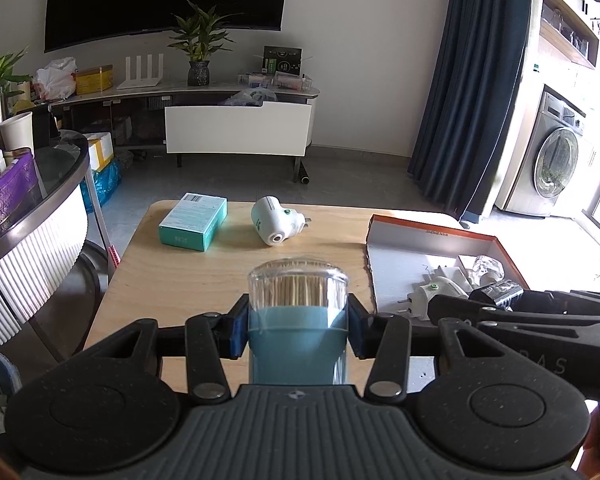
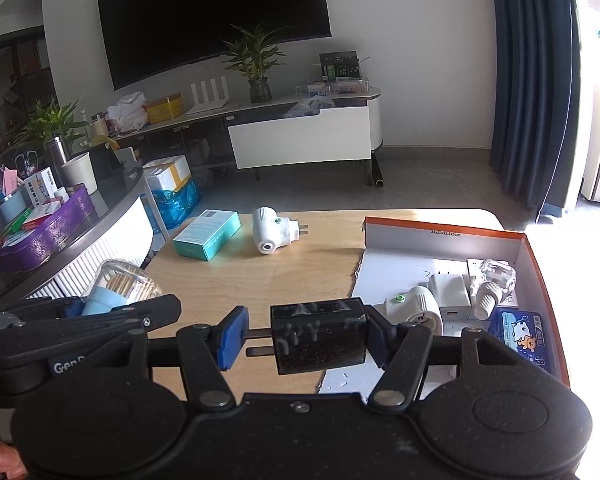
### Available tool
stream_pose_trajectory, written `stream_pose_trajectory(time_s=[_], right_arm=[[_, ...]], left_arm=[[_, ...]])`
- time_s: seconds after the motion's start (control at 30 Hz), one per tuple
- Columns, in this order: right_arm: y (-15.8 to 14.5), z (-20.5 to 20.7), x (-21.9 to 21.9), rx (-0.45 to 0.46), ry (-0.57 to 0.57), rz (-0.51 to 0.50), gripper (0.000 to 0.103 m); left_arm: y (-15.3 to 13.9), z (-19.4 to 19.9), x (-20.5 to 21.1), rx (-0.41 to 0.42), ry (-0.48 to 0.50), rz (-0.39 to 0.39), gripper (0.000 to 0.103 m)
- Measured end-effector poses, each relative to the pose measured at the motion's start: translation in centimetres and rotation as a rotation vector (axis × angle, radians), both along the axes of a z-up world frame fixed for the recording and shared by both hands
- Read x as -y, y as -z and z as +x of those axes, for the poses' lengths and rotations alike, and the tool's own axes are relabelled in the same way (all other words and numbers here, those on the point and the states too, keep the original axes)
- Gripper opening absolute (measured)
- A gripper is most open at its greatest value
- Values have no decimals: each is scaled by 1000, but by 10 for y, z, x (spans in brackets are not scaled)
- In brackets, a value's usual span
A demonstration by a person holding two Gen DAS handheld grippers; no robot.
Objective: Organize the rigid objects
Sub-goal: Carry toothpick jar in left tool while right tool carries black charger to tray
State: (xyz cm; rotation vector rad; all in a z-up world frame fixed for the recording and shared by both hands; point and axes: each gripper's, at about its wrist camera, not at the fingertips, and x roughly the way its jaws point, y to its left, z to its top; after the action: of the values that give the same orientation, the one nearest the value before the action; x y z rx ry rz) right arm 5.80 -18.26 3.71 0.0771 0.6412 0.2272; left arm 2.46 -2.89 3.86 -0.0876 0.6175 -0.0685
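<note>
My left gripper is shut on a toothpick jar with a clear lid and a blue base, held upright above the wooden table. My right gripper is shut on a black plug adapter; its prongs point at the left pad. It hangs by the left edge of an orange-rimmed cardboard box. A teal box and a white plug-in device lie on the far side of the table. The left wrist view shows the right gripper at its right edge.
Inside the cardboard box lie a white plug-in device, a white charger, a clear bottle and a blue pack. A round glass-topped table with a purple tin stands close on the left. A TV stand lines the far wall.
</note>
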Motion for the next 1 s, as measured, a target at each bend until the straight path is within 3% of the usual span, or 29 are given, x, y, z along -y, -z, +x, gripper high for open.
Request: stream_pose_trajectory(time_s=[1.0], right_arm=[[-3, -26, 61, 7, 136, 21, 74]], left_arm=[[1, -6, 39, 2, 111, 0, 47]])
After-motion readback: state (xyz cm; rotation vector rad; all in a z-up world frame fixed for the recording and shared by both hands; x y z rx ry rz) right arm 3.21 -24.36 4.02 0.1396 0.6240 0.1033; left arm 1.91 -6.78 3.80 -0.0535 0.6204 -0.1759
